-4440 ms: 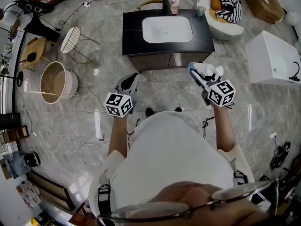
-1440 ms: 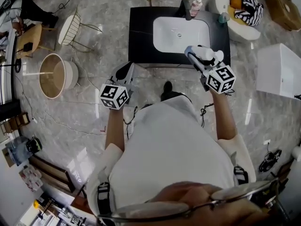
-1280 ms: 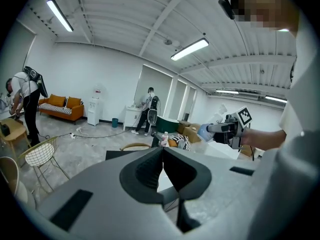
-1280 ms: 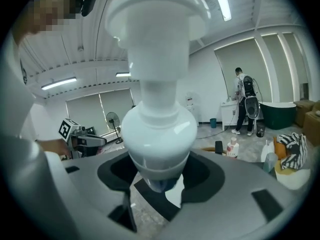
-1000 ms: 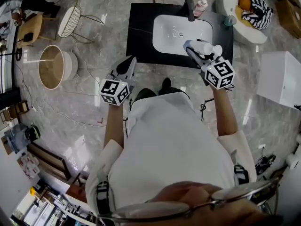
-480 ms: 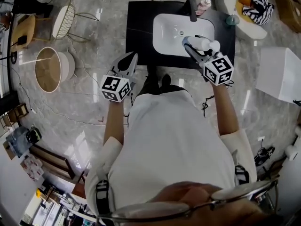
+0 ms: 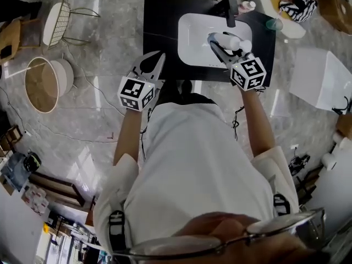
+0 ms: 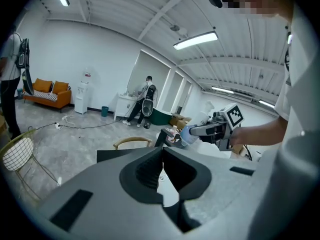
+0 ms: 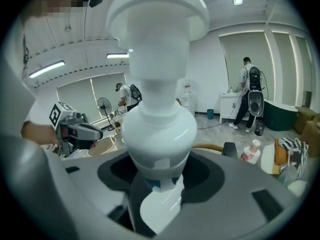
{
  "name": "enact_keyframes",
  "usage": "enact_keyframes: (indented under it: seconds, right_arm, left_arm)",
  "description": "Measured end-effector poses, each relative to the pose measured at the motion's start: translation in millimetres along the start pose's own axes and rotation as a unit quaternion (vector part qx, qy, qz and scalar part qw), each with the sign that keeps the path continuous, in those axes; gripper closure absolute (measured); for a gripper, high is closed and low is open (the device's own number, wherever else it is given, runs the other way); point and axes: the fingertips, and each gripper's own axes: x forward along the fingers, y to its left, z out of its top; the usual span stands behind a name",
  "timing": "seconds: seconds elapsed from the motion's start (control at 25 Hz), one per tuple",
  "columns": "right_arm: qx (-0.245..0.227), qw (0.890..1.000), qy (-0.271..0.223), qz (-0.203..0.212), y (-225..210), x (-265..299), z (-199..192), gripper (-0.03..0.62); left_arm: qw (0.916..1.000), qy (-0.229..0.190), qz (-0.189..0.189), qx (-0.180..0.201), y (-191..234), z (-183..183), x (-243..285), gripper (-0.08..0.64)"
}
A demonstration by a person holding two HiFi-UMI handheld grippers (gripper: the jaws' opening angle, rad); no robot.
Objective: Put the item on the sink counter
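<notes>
right arm stretched forward, the right tongs (image 7: 215, 42) clenched round a white bottle (image 7: 234, 41) held over the basin (image 7: 192, 32) of the dark worktop (image 7: 159, 26). left arm reached less far, the left tongs (image 7: 157, 59) closed and empty at the worktop's front edge.

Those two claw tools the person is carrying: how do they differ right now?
The right gripper is clamped on a white bottle. The left gripper holds nothing, and its jaws are together. In the head view the right gripper shows over the white sink basin, while the left gripper shows over the dark counter beside the basin. Both are hand-held and point away from the person, toward the sink.
</notes>
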Motion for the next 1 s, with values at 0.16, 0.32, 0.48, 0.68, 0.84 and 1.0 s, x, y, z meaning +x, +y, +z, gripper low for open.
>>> enact_keyframes:
  seconds: [0.16, 0.32, 0.48, 0.68, 0.84, 1.0]
  right_arm:
    - [-0.02, 1.0, 0.006, -0.008, -16.5, 38.8, 1.2, 0.336]
    - [-0.036, 0.999, 0.024, -0.009, -39.0, 77.1, -4.7, 0.336]
    - [-0.053, 0.997, 0.047, -0.007, -56.1, 121.6, -13.9, 0.336]
    - [-0.087, 0.993, 0.077, -0.013, -76.1, 174.3, -30.9, 0.336]
    - [-0.098, 0.989, 0.106, -0.023, -94.7, 213.1, -52.2, 0.336]
    - [-0.098, 0.986, 0.13, -0.027, -110.5, 243.5, -73.5, 0.336]
  left_arm:
    - [1.0, 0.008, 0.0, -0.001, 21.4, -6.9, 15.7, 0.555]
    - [0.9998, 0.017, 0.0, -0.01, 31.7, -15.1, 33.0, 0.555]
    - [0.9995, 0.019, -0.006, -0.024, 42.8, -18.8, 45.3, 0.555]
    - [0.9994, 0.02, -0.006, -0.026, 59.6, -22.0, 64.4, 0.555]
    - [0.999, 0.027, -0.006, -0.036, 71.1, -25.3, 77.7, 0.555]
    - [0.9987, 0.038, -0.002, -0.034, 82.4, -28.0, 92.5, 0.555]
